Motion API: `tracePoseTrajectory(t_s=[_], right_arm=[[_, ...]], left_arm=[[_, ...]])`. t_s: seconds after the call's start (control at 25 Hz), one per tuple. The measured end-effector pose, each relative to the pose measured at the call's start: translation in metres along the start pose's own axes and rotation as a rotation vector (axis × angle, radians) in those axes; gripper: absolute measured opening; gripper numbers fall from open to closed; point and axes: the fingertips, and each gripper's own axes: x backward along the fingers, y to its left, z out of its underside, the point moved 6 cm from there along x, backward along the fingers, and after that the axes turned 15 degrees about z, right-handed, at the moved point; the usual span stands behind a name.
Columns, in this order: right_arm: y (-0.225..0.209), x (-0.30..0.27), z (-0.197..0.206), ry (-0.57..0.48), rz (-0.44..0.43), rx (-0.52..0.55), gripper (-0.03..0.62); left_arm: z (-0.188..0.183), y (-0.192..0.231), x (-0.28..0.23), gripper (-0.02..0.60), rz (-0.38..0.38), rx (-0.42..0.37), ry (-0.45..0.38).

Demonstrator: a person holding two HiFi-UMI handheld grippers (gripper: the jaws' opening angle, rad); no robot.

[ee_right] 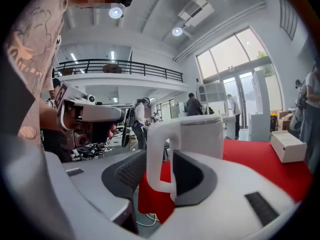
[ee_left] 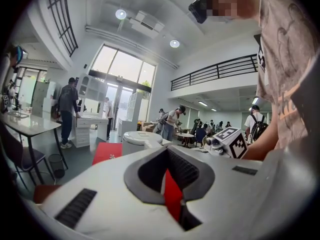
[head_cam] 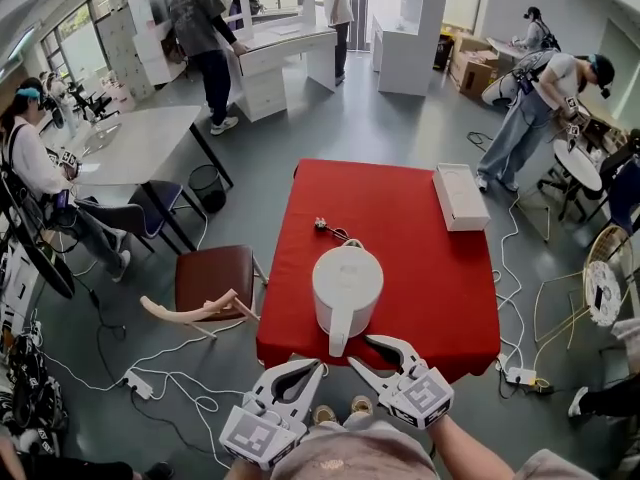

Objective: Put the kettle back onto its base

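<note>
Standing on a grey floor (head_cam: pixel 330 128) in a wide, bright hall, one red table (head_cam: pixel 420 268) is filling the middle of the head view. One white kettle (head_cam: pixel 347 286) is sitting near the table's front edge, with its handle (head_cam: pixel 340 340) pointing at the person. One thin cord (head_cam: pixel 335 232) is lying just behind the kettle, and one white box (head_cam: pixel 460 198) is resting well behind and to the right of it. One brown chair (head_cam: pixel 213 276) is standing left of the kettle, off the table. At least five other people (head_cam: pixel 205 38) are working far behind the kettle. Two tools are hovering in front of it: the left tongs (head_cam: pixel 300 373) and the right tongs (head_cam: pixel 366 354), both close to the handle.

Looking along the left tongs (ee_left: pixel 167 151), the left gripper view is showing them clenched at the tips with nothing between them. The kettle (ee_left: pixel 142 140) is rising just beyond. Two round ceiling lights (ee_left: pixel 120 14), tall windows (ee_left: pixel 122 66) and a railed balcony (ee_left: pixel 220 71) are showing above it.

Looking along the right tongs (ee_right: pixel 160 154), the right gripper view is showing them released. The handle (ee_right: pixel 159 159) is standing between the pads, close against the right one, with a gap to the left one. Three ceiling lights are glowing above the kettle, and the box (ee_right: pixel 287 145) is lying to its right.
</note>
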Motion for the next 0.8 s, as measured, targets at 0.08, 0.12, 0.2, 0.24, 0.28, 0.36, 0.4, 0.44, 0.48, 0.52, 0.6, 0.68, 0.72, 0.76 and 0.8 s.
tracePoseTrajectory(t_s=[0.08,0.12,0.2,0.24,0.28,0.36,0.4,0.44,0.48,0.52,0.6,0.68,0.72,0.76,0.8], right_arm=[[0.002,0.005,-0.006,-0.022,0.038,-0.005,0.124],[0.002,0.007,-0.009,-0.034,0.061,-0.007,0.065],[0.003,0.012,-0.016,-0.059,0.097,-0.011,0.005],[0.005,0.015,-0.019,-0.068,0.106,-0.015,0.005],[0.008,0.017,-0.021,-0.075,0.112,-0.019,0.005],[0.013,0.024,-0.023,-0.085,0.125,-0.023,0.005],[0.015,0.027,-0.023,-0.087,0.133,-0.026,0.005],[0.017,0.030,-0.024,-0.089,0.142,-0.029,0.005],[0.019,0.034,-0.025,-0.092,0.150,-0.032,0.005],[0.020,0.038,-0.027,-0.097,0.156,-0.033,0.005],[0.025,0.046,-0.031,-0.108,0.161,-0.023,0.005],[0.031,0.054,-0.034,-0.103,0.167,0.000,0.005],[0.034,0.058,-0.035,-0.094,0.174,0.010,0.005],[0.037,0.061,-0.036,-0.089,0.184,0.015,0.005],[0.039,0.065,-0.038,-0.098,0.196,0.017,0.005]], left_arm=[[-0.001,0.001,0.002,-0.003,0.017,-0.003,-0.007],[-0.001,0.002,0.002,-0.003,0.027,-0.004,-0.011],[-0.002,0.003,0.004,-0.003,0.049,-0.010,-0.018],[-0.001,0.003,0.005,-0.003,0.060,-0.014,-0.021],[0.000,0.003,0.006,-0.003,0.069,-0.017,-0.021],[0.003,0.003,0.009,-0.003,0.084,-0.020,-0.019],[0.005,0.003,0.009,-0.003,0.091,-0.023,-0.018],[0.006,0.004,0.009,-0.003,0.098,-0.027,-0.020],[0.006,0.003,0.010,-0.003,0.104,-0.031,-0.024],[0.007,0.003,0.010,-0.003,0.109,-0.039,-0.032],[0.008,0.004,0.011,-0.003,0.113,-0.065,-0.054],[0.007,0.001,0.011,-0.003,0.116,-0.053,-0.048],[0.005,0.000,0.010,-0.003,0.116,-0.047,-0.045],[0.004,0.000,0.010,-0.003,0.112,-0.054,-0.055],[0.004,0.000,0.009,-0.003,0.108,-0.071,-0.075]])
